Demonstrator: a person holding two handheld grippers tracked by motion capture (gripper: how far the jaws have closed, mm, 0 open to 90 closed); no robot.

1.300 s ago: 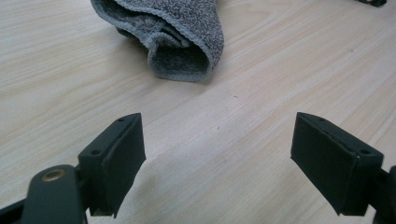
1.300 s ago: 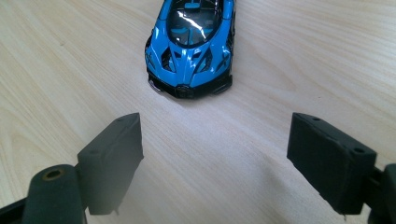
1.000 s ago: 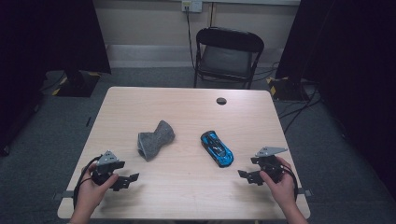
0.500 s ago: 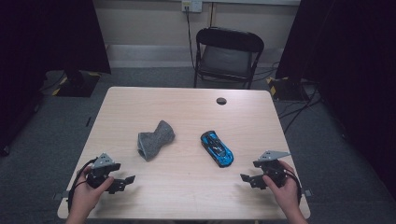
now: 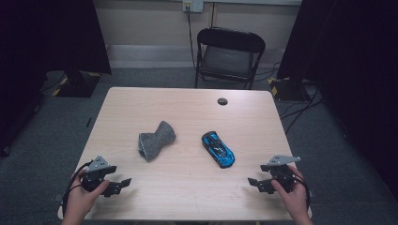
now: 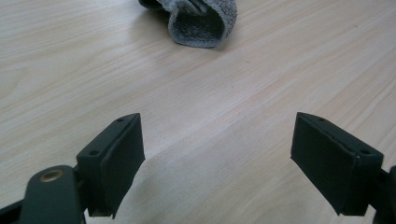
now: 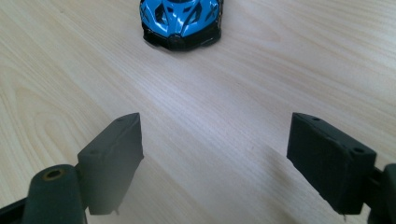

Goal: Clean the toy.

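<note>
A grey knitted sock (image 5: 156, 139) lies crumpled left of the table's middle; its open end (image 6: 201, 21) faces my left gripper. A blue and black toy car (image 5: 218, 148) stands right of the middle, nose (image 7: 181, 21) toward my right gripper. At the near left corner my left gripper (image 5: 118, 186) is held open above the wood, with nothing between its jaws (image 6: 215, 158). My right gripper (image 5: 257, 183) is open at the near right corner, nothing between its jaws (image 7: 214, 161).
The light wooden table (image 5: 187, 112) has a round black cable port (image 5: 222, 101) near its far edge. A black folding chair (image 5: 227, 56) stands behind the table. Grey carpet and dark curtains surround it.
Both hands have drawn their grippers back toward the near edge of the table. The sock and the car have not moved.
</note>
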